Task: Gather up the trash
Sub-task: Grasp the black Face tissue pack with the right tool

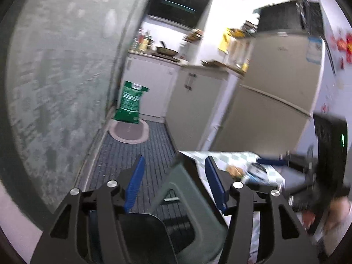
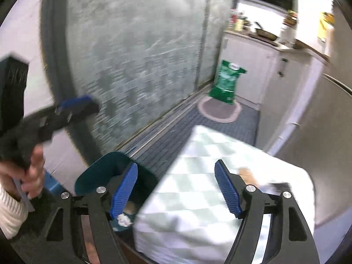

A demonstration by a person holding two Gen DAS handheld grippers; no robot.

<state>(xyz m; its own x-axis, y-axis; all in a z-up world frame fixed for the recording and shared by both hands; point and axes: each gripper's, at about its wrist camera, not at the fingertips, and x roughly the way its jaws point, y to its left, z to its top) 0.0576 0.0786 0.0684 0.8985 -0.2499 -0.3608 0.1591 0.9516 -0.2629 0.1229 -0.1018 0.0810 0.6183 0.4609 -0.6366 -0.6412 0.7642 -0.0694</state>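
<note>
A teal bin [image 2: 96, 173] stands on the floor beside a table with a checked cloth [image 2: 198, 165]. A crumpled white paper [image 2: 123, 220] lies inside the bin. In the left wrist view the bin [image 1: 187, 173] rises right in front of my left gripper [image 1: 175, 184], which is open and holds nothing. A brownish scrap [image 1: 235, 170] and a blue-white wrapper [image 1: 256, 175] lie on the cloth. My right gripper [image 2: 176, 189] hangs open above the table's near edge, nothing between its pads. In the right wrist view the left gripper [image 2: 74, 107] is blurred, with a hand [image 2: 33, 171] on it.
A frosted glass door [image 1: 66, 77] runs along the left. A green bag [image 1: 129, 103] stands behind a round mat [image 1: 129, 132] on the dark tiled floor. White cabinets [image 1: 193, 101] and a fridge [image 1: 275, 88] line the right side of the narrow kitchen.
</note>
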